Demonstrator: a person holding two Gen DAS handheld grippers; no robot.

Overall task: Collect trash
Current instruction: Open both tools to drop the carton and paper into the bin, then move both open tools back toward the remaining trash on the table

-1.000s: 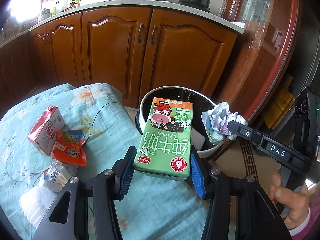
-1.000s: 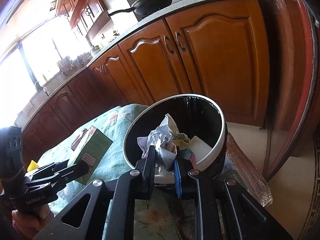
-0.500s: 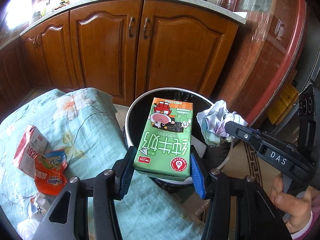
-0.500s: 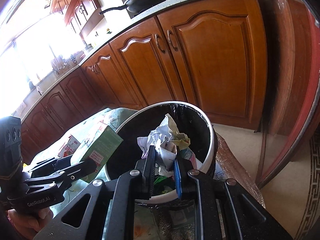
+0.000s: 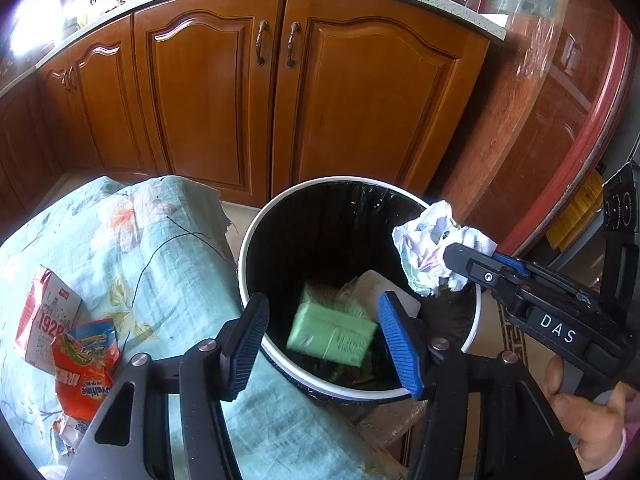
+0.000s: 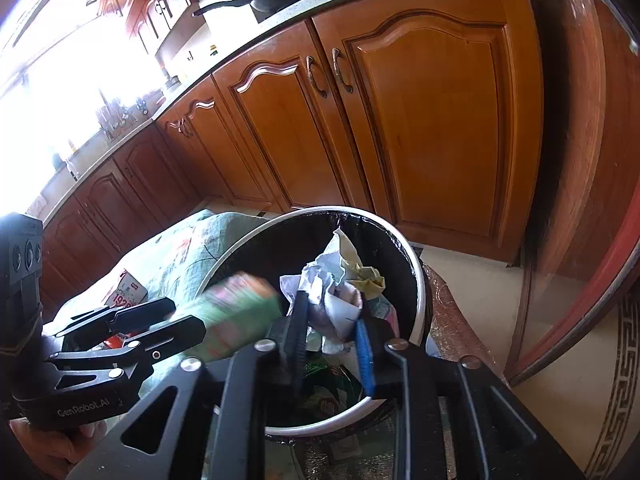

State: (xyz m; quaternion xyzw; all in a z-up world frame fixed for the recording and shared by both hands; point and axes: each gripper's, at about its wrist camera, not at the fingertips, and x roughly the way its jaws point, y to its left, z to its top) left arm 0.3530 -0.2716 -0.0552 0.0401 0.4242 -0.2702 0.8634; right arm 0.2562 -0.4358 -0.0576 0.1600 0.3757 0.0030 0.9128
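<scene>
The left gripper (image 5: 326, 338) stands wide over the trash bin (image 5: 250, 248), and its jaws have just been opening. The green carton (image 5: 332, 334) is free of the blue pads and drops, blurred, into the bin, above the other rubbish at the bottom. The right gripper (image 6: 332, 340) is at the right side of the bin mouth. Its jaws have also just been opening. The crumpled paper (image 6: 336, 288) is between them and is in contact with both pads; I cannot tell if they press it or only touch it. The bin has a white rim and a black liner. Left of it is a surface covered with a flowered cloth (image 5: 120, 248). On the cloth lie a red and white carton (image 5: 44, 320) and an orange wrapper (image 5: 86, 368), touching one another. Behind the bin stand wooden cabinet doors (image 5: 280, 92).
</scene>
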